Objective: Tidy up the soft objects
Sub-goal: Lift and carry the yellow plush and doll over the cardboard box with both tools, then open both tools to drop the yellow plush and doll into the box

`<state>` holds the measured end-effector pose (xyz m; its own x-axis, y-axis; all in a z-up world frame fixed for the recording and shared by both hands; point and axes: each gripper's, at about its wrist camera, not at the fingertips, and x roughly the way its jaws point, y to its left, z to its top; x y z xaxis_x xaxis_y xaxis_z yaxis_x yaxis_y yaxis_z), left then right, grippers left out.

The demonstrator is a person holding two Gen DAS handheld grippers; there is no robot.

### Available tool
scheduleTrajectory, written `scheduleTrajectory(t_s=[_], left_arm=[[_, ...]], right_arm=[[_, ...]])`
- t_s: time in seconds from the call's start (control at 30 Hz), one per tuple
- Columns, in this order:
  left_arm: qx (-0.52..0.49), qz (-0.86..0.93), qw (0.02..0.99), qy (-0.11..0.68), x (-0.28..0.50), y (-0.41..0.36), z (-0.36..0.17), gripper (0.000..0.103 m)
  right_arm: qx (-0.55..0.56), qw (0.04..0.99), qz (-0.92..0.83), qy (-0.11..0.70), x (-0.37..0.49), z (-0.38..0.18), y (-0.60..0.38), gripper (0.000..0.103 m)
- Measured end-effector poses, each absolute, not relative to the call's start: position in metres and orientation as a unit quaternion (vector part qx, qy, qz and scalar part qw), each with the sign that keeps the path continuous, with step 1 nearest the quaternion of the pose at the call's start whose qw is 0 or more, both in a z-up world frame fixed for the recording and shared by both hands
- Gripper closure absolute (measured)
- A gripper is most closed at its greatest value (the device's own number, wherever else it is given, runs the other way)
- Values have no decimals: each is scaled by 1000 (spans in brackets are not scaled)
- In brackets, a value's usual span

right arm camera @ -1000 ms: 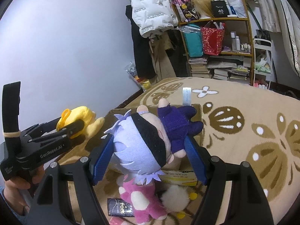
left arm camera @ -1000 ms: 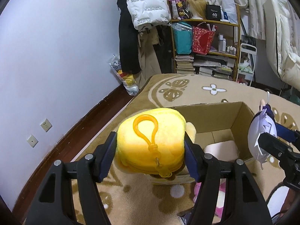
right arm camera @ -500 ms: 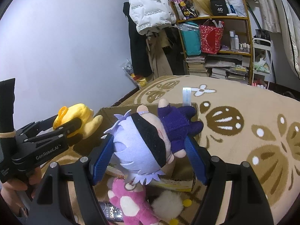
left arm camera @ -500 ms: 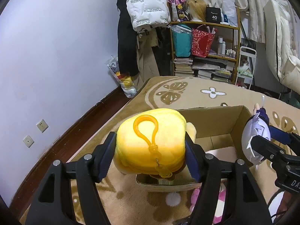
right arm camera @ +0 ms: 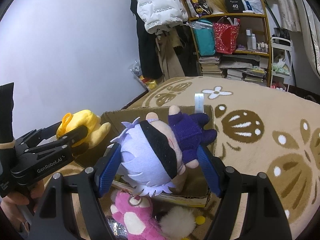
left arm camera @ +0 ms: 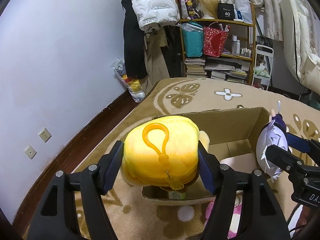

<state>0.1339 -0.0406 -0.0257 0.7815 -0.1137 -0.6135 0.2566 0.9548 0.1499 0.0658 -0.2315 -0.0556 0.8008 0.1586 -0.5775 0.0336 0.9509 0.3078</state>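
My left gripper (left arm camera: 160,152) is shut on a yellow plush pouch (left arm camera: 170,140) with an orange clip loop, held above the near left rim of an open cardboard box (left arm camera: 230,124). In the right wrist view this left gripper (right arm camera: 76,138) and the yellow plush pouch (right arm camera: 86,120) hang at the left, over the cardboard box (right arm camera: 120,118). My right gripper (right arm camera: 159,153) is shut on a plush doll (right arm camera: 152,156) with lavender hair, a black blindfold and a purple suit. It holds the doll over the box's near right side. From the left wrist the plush doll (left arm camera: 272,148) shows at the right edge.
A pink plush (right arm camera: 134,214), a white pompom (right arm camera: 178,220) and a dark packet (right arm camera: 118,228) lie on the patterned rug in front of the box. Something pale pink (left arm camera: 238,162) lies inside the box. A crowded shelf (left arm camera: 218,46) and hanging coats stand at the back, with a wall on the left.
Both grippers have drifted only slightly over the box. Each keeps the same hold on its toy.
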Motion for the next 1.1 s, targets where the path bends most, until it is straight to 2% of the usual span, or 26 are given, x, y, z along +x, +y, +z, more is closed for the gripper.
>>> scheduleTrajectory(t_s=[0.4, 0.73, 0.93, 1.1], left_arm=[[105, -100, 937, 318, 135, -38, -25, 28], [116, -88, 941, 306, 132, -34, -21, 26], [99, -80, 945, 303, 132, -24, -15, 16], [84, -74, 947, 302, 131, -18, -11, 5]], right_arm=[[148, 937, 31, 315, 66, -59, -232, 19], [143, 936, 30, 321, 66, -63, -232, 17], [146, 937, 25, 317, 63, -63, -236, 15], [155, 937, 22, 311, 58, -60, -240, 8]])
